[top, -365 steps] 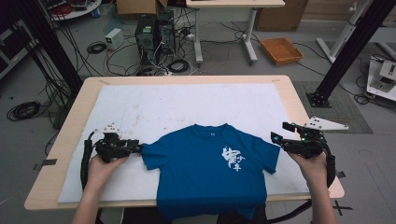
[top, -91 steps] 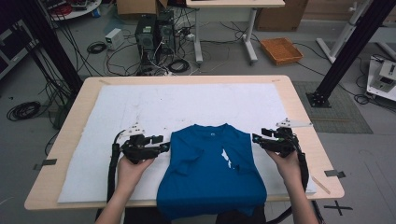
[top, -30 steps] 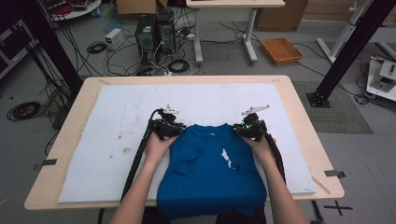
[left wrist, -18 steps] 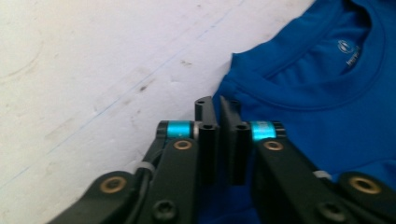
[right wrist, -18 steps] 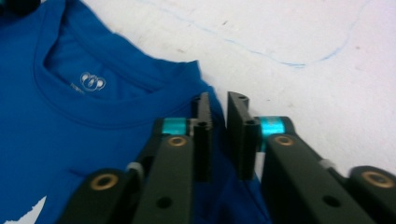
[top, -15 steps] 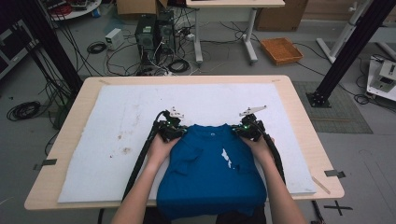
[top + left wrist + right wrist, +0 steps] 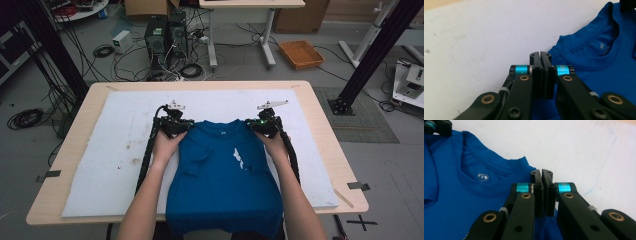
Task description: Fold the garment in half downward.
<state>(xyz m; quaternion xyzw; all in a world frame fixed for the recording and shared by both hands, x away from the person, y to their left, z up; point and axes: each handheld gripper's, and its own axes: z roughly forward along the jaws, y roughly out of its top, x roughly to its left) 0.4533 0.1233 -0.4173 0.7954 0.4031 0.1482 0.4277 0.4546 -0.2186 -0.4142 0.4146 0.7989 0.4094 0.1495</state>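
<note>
Shirt (image 7: 222,175), blue, sleeves folded inward, lying flat on the white mat (image 7: 100,165) of the bench (image 7: 320,115), collar toward the far edge and hem hanging over the near edge; its long axis runs from the person straight away. The left hand-held gripper (image 7: 176,123) sits at the left shoulder corner and the right hand-held gripper (image 7: 264,125) at the right shoulder corner, each equally near its own corner, with the body of the shirt lying back toward the person from both. The high view gives this symmetry and the whole length of cloth. The left gripper view shows the left hand-held gripper (image 7: 540,55) with jaws pressed together, blue fabric beneath and beside them; the right gripper view shows the same of the right hand-held gripper (image 7: 541,173). Whether cloth is pinched between the jaws cannot be told.
</note>
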